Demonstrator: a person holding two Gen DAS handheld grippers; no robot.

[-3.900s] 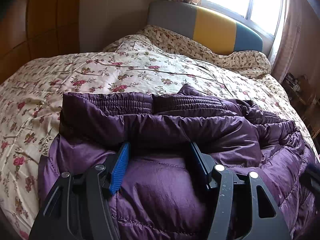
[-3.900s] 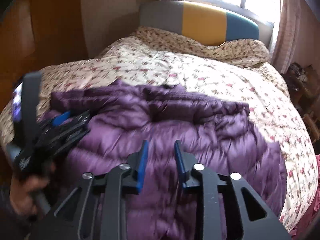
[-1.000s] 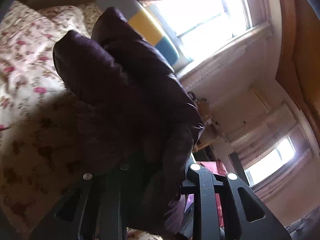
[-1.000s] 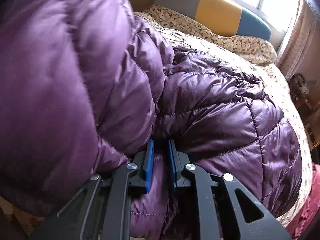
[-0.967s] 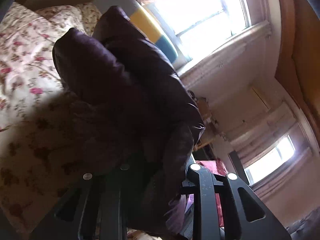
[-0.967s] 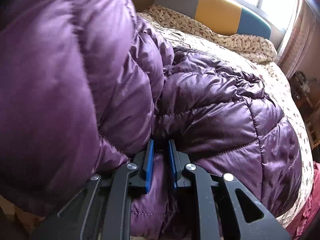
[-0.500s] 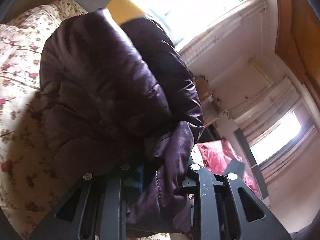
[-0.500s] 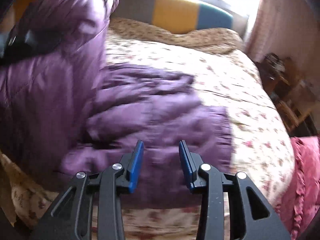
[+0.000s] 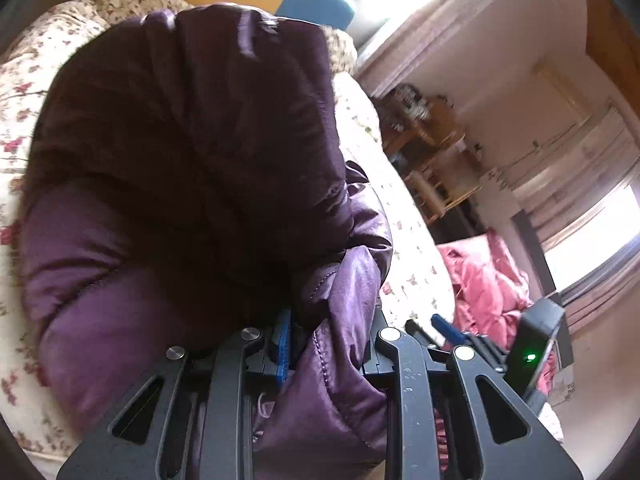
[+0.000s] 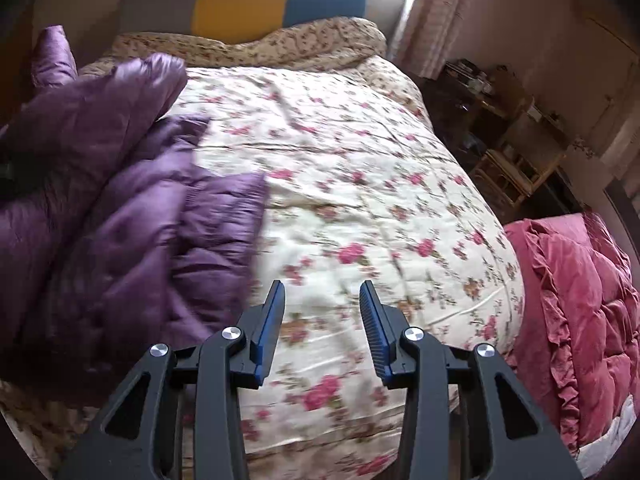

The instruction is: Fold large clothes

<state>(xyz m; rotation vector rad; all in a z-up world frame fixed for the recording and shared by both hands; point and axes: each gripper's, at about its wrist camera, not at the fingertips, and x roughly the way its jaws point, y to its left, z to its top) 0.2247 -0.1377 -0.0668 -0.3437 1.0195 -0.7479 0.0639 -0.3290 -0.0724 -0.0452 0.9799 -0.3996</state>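
Left wrist view shows our left gripper clamped on a thick bunch of the purple down jacket, which rises in a dark mound in front of the lens and hides most of the bed. A second ago our right gripper was pinched shut on the jacket's quilted panel; now its fingers stand apart with nothing between them, hanging over the bare floral quilt. In the right wrist view the jacket has gone from filling the frame to lying heaped at the left side of the bed, its upper part lifted toward the left gripper and its lower hem resting on the quilt.

We read this as one fold carried across by the left side while the right let go. The jacket looks bunched rather than flat, so we judge the fold only partly made. Next we would likely bring the right gripper back to a free edge to square the layers. Puffy, slippery fabric may spring open once released. A pink comforter lies beside the bed, clear of the work.
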